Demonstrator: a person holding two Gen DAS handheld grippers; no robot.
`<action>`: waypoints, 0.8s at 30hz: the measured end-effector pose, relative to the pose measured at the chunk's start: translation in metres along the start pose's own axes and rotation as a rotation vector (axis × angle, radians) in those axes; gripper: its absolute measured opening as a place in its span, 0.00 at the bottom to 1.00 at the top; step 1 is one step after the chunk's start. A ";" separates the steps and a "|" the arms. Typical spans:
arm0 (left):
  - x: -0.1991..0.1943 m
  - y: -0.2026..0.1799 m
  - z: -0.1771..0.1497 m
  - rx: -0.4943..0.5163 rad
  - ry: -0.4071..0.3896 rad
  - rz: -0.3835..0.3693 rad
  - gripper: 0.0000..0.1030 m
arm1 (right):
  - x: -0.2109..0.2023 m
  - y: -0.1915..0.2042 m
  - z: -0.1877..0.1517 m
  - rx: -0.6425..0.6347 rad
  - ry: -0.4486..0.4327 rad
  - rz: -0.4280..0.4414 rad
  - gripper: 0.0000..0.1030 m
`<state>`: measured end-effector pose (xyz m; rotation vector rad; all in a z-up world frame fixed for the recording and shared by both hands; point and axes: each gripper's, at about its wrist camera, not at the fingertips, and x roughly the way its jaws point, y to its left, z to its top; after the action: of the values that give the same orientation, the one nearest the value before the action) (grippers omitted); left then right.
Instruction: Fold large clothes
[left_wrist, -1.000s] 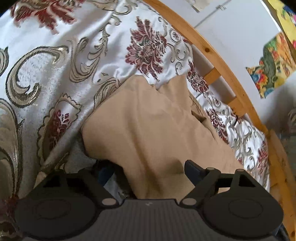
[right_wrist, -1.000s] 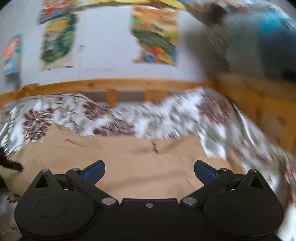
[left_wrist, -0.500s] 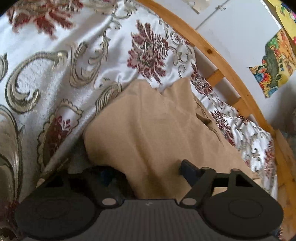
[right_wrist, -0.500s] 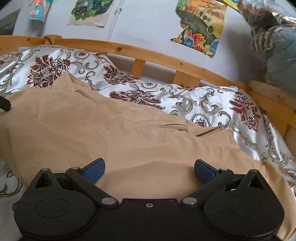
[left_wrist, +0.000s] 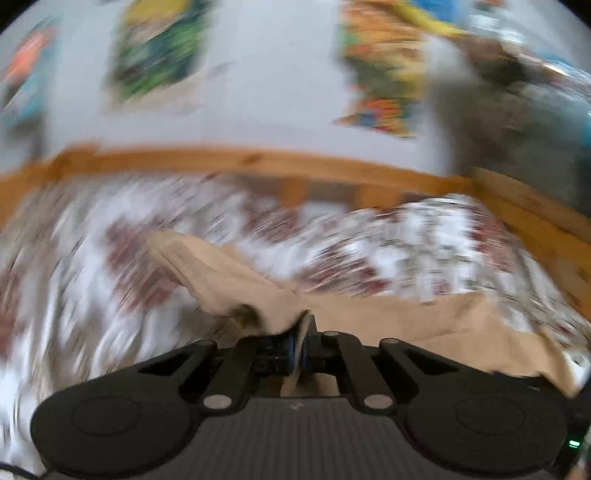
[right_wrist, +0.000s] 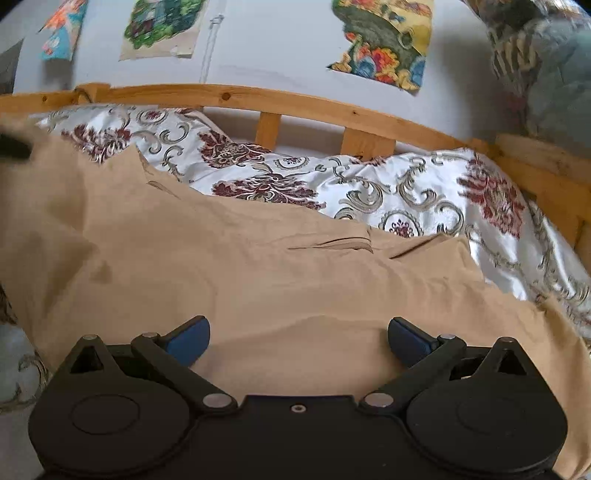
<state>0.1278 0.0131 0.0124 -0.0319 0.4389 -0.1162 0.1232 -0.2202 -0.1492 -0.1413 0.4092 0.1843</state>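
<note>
A large tan garment (right_wrist: 229, 266) lies spread across the patterned bedspread (right_wrist: 424, 192). My left gripper (left_wrist: 301, 343) is shut on an edge of the tan garment (left_wrist: 229, 280), and a fold of it rises from the bed in front of the pinched jaws; this view is smeared by motion. My right gripper (right_wrist: 297, 332) hangs just over the near part of the cloth. It is open, with its blue fingertips (right_wrist: 188, 334) wide apart and nothing gripped between them. A dark blurred part at the far left edge of the right wrist view touches the cloth's lifted corner.
A wooden bed rail (right_wrist: 295, 107) with slats runs along the far side, and a second rail (right_wrist: 546, 173) stands at the right. Colourful posters (right_wrist: 384, 44) hang on the white wall. A grey striped bundle (right_wrist: 546, 66) sits at the upper right.
My left gripper has shut on the garment's edge, risen and rolled, so its view swung from the bedspread up to the wall. My right gripper sank closer to the cloth.
</note>
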 end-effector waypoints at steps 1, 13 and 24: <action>-0.002 -0.017 0.013 0.063 -0.008 -0.034 0.03 | -0.001 -0.006 0.001 0.037 -0.009 0.030 0.92; 0.012 -0.148 0.035 0.490 0.144 -0.290 0.02 | -0.052 -0.177 0.039 0.854 0.071 0.170 0.42; 0.023 -0.171 0.004 0.558 0.184 -0.232 0.01 | -0.046 -0.193 0.031 1.044 0.231 0.662 0.75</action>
<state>0.1326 -0.1597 0.0158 0.4804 0.5731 -0.4693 0.1335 -0.4095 -0.0827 1.0219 0.7267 0.5815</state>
